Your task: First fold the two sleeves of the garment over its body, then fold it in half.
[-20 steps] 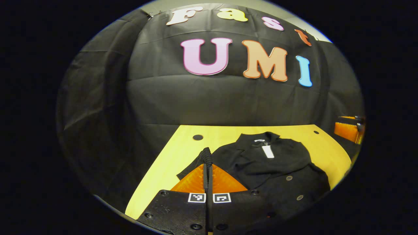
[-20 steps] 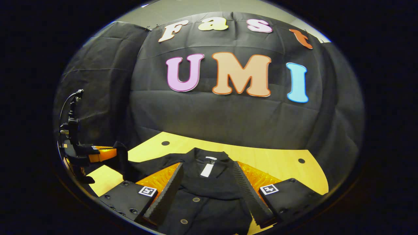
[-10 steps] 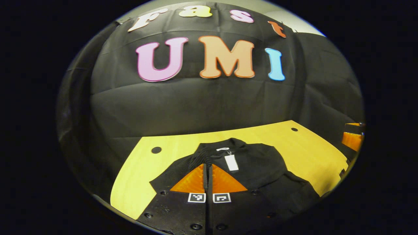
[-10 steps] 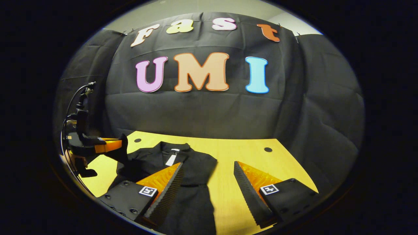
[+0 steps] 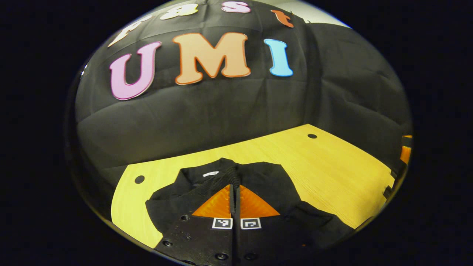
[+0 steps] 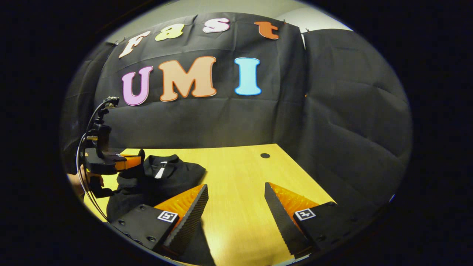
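Black garment [image 5: 266, 184] lies on yellow table [image 5: 332, 173]. Left gripper [image 5: 235, 188] jaws closed, pinching sleeve [image 5: 207, 186] over garment body. Right gripper [image 6: 234, 199] jaws wide open, holding nothing, above table beside garment.

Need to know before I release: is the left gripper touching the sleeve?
Touching. In the left gripper view the left gripper has its fingers closed on a ribbed fold of the black sleeve, carried over the garment.

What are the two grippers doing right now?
Left gripper: shut on the sleeve of the black garment.
Right gripper: open, holding nothing.
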Action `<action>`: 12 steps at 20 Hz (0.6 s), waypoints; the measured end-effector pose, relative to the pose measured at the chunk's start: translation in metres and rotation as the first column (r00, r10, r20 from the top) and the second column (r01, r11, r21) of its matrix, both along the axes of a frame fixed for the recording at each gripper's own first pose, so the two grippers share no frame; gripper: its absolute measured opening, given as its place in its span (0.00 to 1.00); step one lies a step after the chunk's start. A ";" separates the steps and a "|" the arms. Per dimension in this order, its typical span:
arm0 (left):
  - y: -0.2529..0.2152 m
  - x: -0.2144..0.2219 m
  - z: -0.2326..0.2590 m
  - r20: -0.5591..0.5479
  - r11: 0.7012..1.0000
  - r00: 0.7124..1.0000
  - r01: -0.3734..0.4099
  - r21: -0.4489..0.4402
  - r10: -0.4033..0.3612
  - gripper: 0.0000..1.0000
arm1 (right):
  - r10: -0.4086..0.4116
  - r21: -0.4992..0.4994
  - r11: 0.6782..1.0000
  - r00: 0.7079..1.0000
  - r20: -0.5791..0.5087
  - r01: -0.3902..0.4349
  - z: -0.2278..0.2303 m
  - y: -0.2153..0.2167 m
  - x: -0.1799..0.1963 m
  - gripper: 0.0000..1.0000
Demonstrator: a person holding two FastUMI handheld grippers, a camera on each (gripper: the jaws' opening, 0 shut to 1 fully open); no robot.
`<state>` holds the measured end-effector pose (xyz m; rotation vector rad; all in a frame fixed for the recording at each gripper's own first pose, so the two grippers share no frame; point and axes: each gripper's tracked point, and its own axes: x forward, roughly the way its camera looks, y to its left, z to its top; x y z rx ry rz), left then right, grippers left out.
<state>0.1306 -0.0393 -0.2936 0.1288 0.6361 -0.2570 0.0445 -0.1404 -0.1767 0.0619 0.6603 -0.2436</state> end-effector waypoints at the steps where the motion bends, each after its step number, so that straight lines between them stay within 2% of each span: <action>1: -0.010 0.001 -0.007 -0.016 1.000 1.000 0.015 0.008 -0.015 0.00 | -0.015 -0.001 1.000 1.000 -0.006 0.015 0.000 -0.007 -0.008 0.98; 5: -0.036 0.009 -0.034 -0.052 0.998 0.998 0.045 0.044 -0.043 0.00 | -0.055 0.005 0.998 0.998 -0.022 0.055 -0.005 -0.029 -0.021 0.99; 7: -0.072 0.006 -0.028 -0.035 0.993 0.994 0.102 -0.059 -0.104 0.02 | -0.042 0.019 0.999 0.999 -0.019 0.042 -0.008 -0.026 -0.019 0.99; 9: -0.075 0.010 -0.007 0.043 0.996 0.996 0.074 -0.046 -0.072 1.00 | -0.010 0.020 1.000 1.000 -0.012 0.010 -0.009 -0.026 -0.018 0.98; 10: -0.068 0.013 0.006 0.092 0.998 0.994 0.058 -0.030 -0.055 0.94 | 0.012 0.022 1.000 1.000 -0.007 -0.012 -0.010 -0.024 -0.015 0.98; 12: -0.060 0.002 0.027 0.143 1.000 0.990 0.020 -0.020 -0.017 0.94 | 0.069 0.036 0.997 0.998 0.006 -0.070 -0.012 -0.019 -0.010 0.99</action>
